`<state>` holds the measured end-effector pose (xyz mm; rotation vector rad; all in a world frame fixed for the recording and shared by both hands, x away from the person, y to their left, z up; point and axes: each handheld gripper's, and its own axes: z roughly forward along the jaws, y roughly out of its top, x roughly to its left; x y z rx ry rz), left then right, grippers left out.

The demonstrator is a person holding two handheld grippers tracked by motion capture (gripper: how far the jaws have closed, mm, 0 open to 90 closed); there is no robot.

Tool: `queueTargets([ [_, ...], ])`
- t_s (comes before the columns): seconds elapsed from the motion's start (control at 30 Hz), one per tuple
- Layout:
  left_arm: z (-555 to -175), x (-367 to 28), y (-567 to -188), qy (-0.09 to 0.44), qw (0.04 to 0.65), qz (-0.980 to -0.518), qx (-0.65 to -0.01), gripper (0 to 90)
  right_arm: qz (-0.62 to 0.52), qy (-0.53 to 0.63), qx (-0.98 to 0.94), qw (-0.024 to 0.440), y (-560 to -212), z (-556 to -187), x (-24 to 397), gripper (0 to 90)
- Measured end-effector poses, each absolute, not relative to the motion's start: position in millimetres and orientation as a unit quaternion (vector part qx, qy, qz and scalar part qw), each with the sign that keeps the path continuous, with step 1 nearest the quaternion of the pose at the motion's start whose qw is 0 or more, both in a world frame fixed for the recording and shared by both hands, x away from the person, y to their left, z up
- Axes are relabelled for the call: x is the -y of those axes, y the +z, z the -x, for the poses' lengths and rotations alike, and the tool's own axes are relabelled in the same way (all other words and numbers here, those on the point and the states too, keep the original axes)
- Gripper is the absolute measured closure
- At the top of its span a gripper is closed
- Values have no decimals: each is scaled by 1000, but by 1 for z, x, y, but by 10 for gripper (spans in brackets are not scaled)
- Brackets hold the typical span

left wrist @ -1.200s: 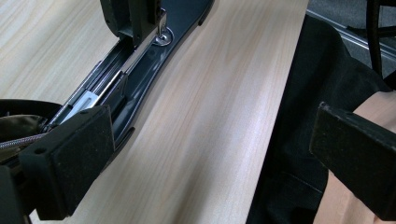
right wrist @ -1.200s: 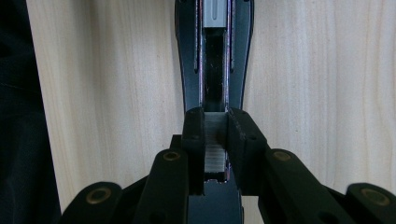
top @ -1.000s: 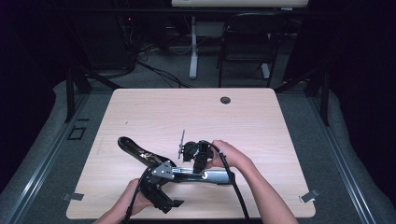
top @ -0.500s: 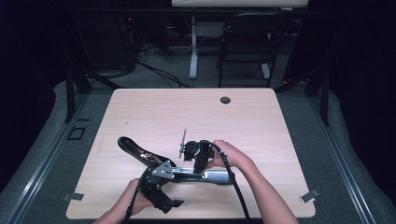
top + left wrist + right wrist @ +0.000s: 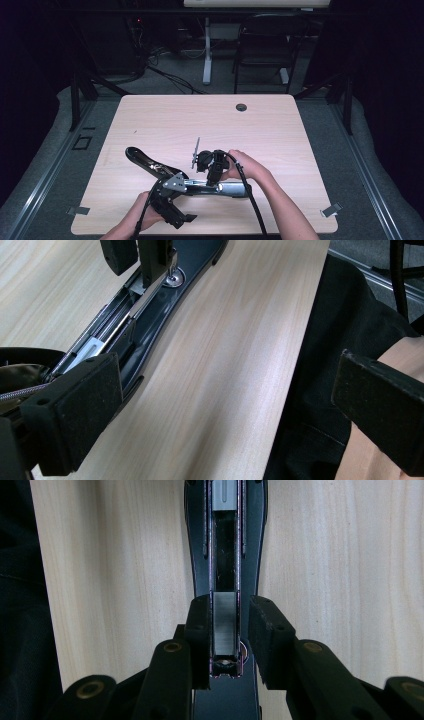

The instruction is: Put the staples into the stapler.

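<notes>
One opened stapler (image 5: 150, 162); right gripper (image 5: 225, 645) jaws just opening around it; left gripper (image 5: 225, 405) jaws wide

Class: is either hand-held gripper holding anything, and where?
Nothing is held. The right hand-held gripper straddles the stapler's magazine, but its jaws have just been opening and one pad stands clear; the left hand-held gripper gapes open.

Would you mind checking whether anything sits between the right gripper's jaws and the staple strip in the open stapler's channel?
Nothing visible does. In the right gripper view, the right gripper has its jaws on either side of the stapler channel, which holds the staple strip. The jaws have just been opening, and the right one shows a gap from the rail.
</notes>
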<state>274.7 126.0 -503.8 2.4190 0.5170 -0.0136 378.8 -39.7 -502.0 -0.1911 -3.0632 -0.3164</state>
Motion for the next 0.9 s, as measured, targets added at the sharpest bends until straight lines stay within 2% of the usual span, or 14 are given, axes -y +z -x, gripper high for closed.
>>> queueTargets([
  [0.3, -274, -126, -504, -4, 329, -923, -199, 0, 79, -121, 989, 22, -498, -381, 45, 694],
  [0.9, -275, -128, -501, 2, 332, -922, -201, 0, 173, -186, 967, -10, -499, -378, 75, 511],
])
